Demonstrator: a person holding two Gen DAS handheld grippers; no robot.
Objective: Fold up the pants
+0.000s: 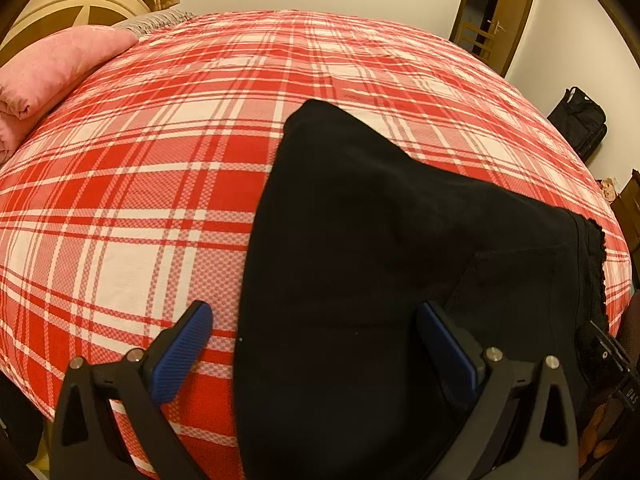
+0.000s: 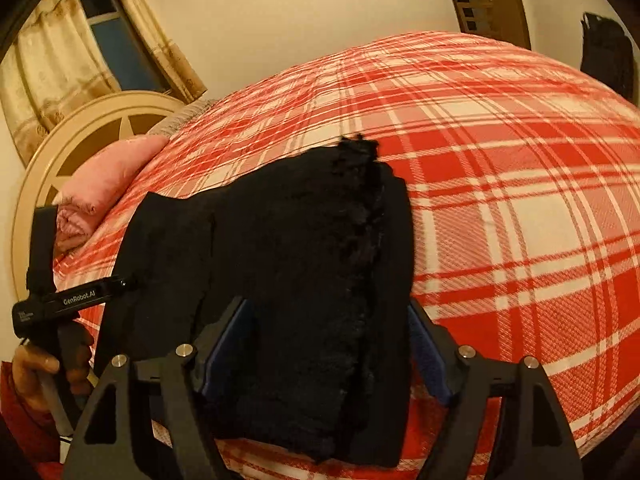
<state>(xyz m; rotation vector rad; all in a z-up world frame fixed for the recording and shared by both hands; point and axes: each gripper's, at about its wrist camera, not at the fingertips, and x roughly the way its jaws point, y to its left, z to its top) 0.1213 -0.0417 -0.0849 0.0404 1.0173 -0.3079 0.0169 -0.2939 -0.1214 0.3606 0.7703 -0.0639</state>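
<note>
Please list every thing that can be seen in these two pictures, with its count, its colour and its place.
pants: one, black, lying on the bed near its front edge, between the jaws of both grippers
bed cover: one, red and white plaid, spread over the whole bed
pillow: one, pink, at the head of the bed
headboard: one, cream with a brown star, behind the pillow
curtain: cream and gold, beside the window at the far wall
door: one, brown, in the far wall
bag: one, black, on the floor beside the bed
left gripper: black with blue pads, jaws open
right gripper: black with blue pads, jaws wide around the pants
hand: one, holding the left gripper's handle
</note>
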